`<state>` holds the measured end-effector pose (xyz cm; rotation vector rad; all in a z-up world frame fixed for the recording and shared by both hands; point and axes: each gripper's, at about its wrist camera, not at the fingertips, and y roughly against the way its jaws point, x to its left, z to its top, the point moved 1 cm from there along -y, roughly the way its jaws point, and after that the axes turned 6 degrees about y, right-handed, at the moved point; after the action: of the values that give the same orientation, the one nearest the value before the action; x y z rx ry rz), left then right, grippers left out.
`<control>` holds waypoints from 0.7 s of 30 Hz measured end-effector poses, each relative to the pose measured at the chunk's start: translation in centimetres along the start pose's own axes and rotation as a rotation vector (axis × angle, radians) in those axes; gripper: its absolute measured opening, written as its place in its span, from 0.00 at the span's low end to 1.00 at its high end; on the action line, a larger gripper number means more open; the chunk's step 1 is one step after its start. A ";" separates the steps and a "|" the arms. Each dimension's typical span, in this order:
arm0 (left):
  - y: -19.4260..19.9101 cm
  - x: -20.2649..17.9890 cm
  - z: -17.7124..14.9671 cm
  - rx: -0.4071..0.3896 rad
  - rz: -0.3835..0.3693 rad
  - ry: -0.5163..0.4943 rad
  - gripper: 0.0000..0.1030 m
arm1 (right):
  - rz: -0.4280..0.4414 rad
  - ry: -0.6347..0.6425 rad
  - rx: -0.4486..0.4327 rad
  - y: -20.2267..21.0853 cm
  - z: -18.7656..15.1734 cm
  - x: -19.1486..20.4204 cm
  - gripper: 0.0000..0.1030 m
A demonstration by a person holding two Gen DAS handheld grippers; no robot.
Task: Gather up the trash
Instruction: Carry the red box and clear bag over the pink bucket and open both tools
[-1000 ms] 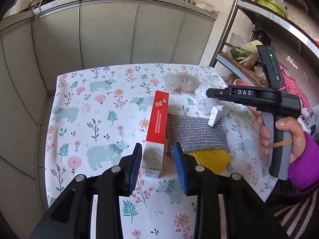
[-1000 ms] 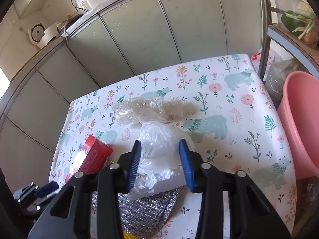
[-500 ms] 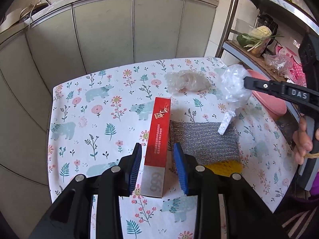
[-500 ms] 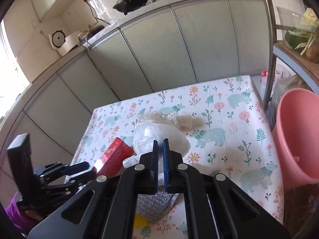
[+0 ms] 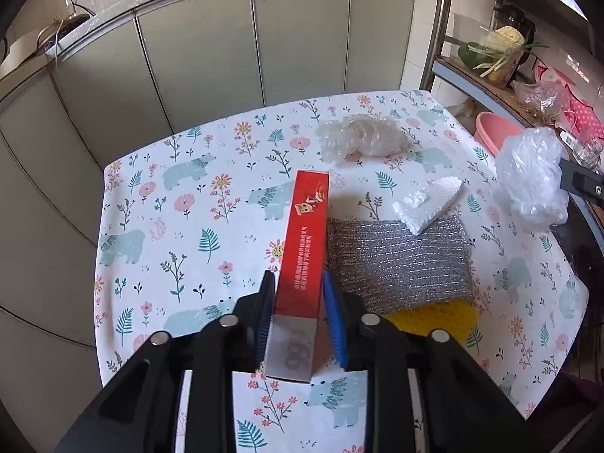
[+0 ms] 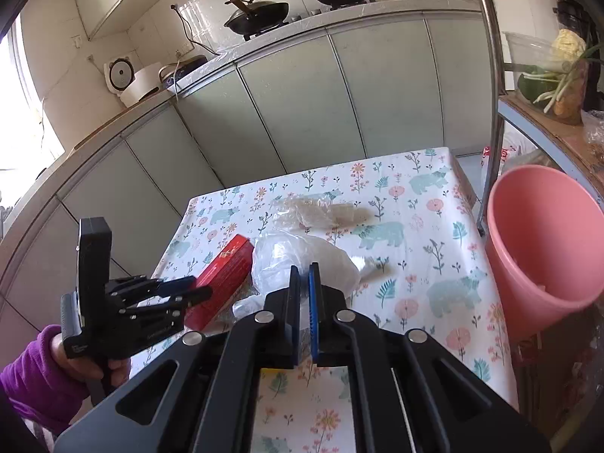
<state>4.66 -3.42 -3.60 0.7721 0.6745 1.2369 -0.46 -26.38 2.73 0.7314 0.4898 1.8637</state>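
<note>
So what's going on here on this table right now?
A person is clearing trash with two handheld tools. The right gripper is shut on a crumpled plastic bag, lifted near the pink bucket. The left gripper straddles the red box, not clearly clamped. Bubble wrap and foam remain.
</note>
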 end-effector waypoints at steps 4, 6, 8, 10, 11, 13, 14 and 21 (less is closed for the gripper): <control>1.9 -0.1 -0.4 -0.051 -0.002 0.042 0.22 | 0.001 0.003 -0.011 1.6 -1.2 0.2 0.04; 3.2 -0.3 -0.7 -0.082 0.000 0.059 0.22 | 0.004 0.003 -0.018 2.3 -1.8 0.3 0.04; 5.0 -0.5 -1.0 -0.125 -0.012 0.074 0.22 | 0.011 0.002 -0.026 3.0 -2.1 0.6 0.04; 6.7 -0.9 -1.5 -0.165 -0.016 0.090 0.22 | 0.015 0.009 -0.040 4.0 -2.5 1.0 0.04; 7.6 -1.2 -1.7 -0.181 -0.023 0.097 0.22 | 0.015 0.013 -0.048 4.5 -2.6 1.2 0.04; 9.4 -1.7 -2.3 -0.222 -0.035 0.108 0.21 | 0.014 0.027 -0.066 5.5 -2.9 1.7 0.04; 10.3 -1.9 -2.6 -0.240 -0.042 0.114 0.21 | 0.011 0.034 -0.076 6.1 -3.0 2.0 0.04; 15.8 -4.8 -3.2 -0.354 -0.111 0.109 0.21 | -0.020 0.048 -0.149 10.0 -3.1 2.2 0.04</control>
<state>-7.75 -5.34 7.55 0.3716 0.5577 1.2591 -9.93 -28.28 7.36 0.5812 0.3825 1.8798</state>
